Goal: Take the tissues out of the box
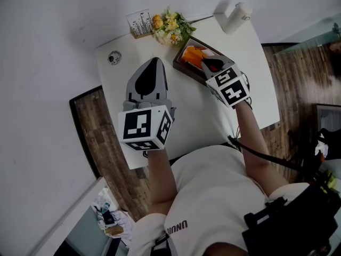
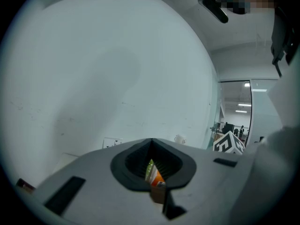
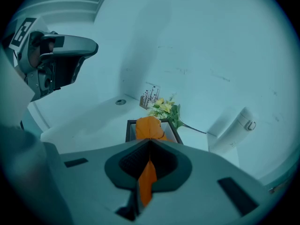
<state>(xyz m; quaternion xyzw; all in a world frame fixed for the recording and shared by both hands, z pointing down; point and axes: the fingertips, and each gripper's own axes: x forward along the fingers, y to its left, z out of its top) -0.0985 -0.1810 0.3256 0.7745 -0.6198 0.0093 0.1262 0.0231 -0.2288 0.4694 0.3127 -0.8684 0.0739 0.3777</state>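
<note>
A dark box (image 1: 180,64) at the back of the white table (image 1: 202,116) holds orange tissues (image 1: 193,56). My right gripper (image 1: 212,64) hangs just over the box's near right end, shut on an orange tissue. In the right gripper view that tissue (image 3: 148,179) runs between the closed jaws from the pile in the box (image 3: 130,129) below. My left gripper (image 1: 155,62) hovers over the table to the left of the box. Its jaws meet at the tip in the left gripper view (image 2: 151,143), with nothing held.
Yellow flowers (image 1: 171,27) and a small card stand (image 1: 139,22) sit behind the box. A white handheld appliance (image 1: 234,16) lies at the far right corner. A round disc (image 1: 114,57) is at the far left. The wooden floor shows past the table edges.
</note>
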